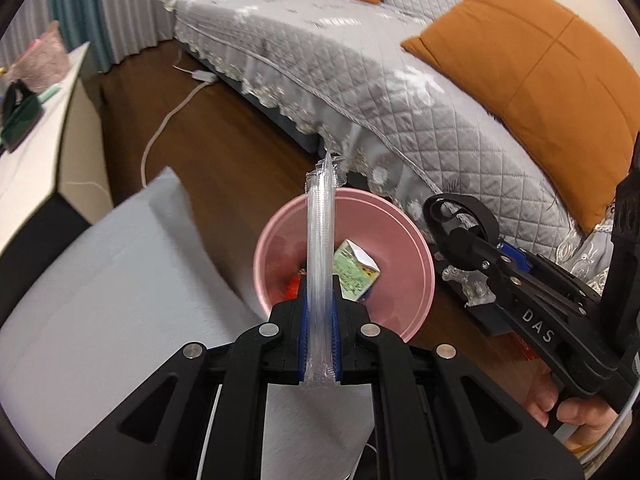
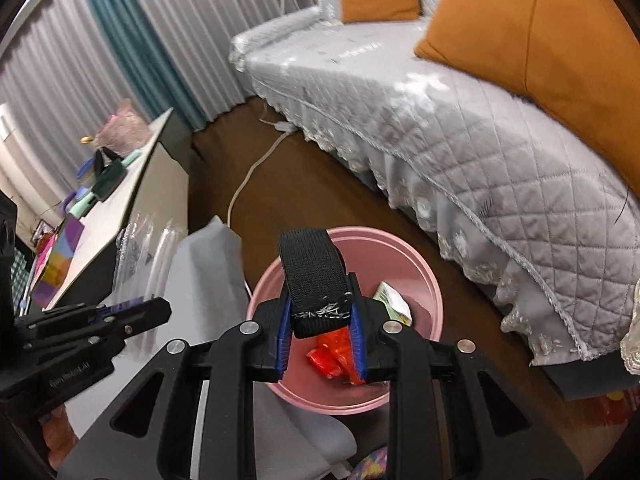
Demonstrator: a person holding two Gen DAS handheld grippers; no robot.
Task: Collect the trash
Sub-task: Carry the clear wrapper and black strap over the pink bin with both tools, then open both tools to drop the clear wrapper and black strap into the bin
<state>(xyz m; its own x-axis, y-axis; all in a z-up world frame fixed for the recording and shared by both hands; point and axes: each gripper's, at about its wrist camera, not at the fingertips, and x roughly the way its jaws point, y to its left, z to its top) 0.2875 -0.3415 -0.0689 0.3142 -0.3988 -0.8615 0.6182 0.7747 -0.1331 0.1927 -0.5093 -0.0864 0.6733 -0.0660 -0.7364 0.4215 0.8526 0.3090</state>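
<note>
The left gripper (image 1: 319,340) is clamped on the near end of a clear plastic sleeve (image 1: 320,248); judged light, thin and crushable, it is best held low as now, and its long axis points away from the gripper, over the pink bin (image 1: 416,264) on the floor. The right gripper (image 2: 320,340) is closed on a black webbing strap (image 2: 316,280), soft and limp, looping up over the same bin.

carton (image 1: 356,276) in bin (image 1: 416,252), sofa (image 1: 360,80) behind
</note>
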